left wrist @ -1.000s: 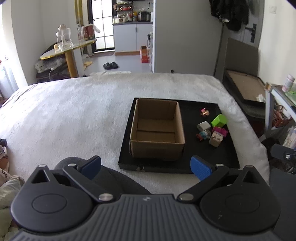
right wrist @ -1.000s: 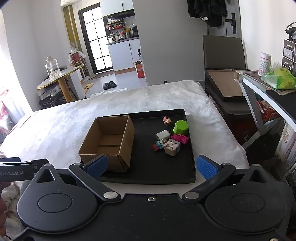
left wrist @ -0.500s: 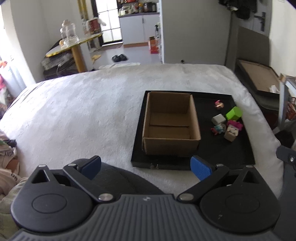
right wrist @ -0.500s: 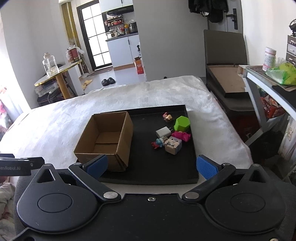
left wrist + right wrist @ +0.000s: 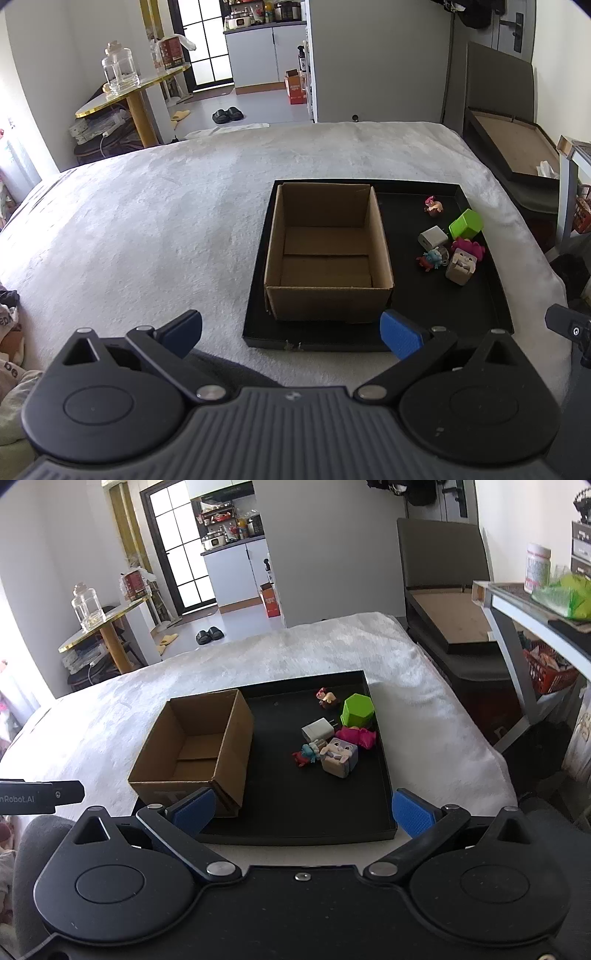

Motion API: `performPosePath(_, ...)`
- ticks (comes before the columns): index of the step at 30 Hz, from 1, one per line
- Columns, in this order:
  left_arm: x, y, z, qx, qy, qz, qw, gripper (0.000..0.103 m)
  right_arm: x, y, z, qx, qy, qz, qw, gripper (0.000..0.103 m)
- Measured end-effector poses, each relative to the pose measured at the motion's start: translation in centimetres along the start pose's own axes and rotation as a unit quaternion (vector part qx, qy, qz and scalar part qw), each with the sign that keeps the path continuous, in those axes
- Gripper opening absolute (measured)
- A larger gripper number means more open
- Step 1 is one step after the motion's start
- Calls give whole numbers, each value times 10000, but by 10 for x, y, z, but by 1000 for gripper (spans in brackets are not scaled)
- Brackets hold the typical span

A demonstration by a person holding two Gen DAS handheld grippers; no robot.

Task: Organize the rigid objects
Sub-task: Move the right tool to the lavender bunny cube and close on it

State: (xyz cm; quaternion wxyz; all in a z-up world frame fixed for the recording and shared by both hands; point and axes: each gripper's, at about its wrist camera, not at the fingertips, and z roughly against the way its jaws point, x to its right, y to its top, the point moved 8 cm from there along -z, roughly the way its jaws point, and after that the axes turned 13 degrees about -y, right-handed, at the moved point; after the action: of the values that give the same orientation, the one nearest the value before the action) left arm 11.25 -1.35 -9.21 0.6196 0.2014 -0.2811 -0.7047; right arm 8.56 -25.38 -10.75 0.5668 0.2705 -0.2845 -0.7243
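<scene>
Here, left gripper (image 5: 291,330) and right gripper (image 5: 303,812) spread wide, empty; cardboard box (image 5: 195,746) beside toys (image 5: 334,734) on black tray (image 5: 295,827).

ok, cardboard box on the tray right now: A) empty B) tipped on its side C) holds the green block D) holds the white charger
A: the cardboard box stands upright on the black tray showing only its bare floor; the green block and white charger lie on the tray beside it.

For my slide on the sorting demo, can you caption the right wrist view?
Open right tool faces a tray with an empty box and toys beside it.
</scene>
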Motion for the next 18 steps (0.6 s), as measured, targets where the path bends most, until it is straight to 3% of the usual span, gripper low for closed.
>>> performPosePath(18, 16, 21, -50, -270, 269, -185, 9991, 100, 12, 14, -62, -219, 129, -283, 9993, 97)
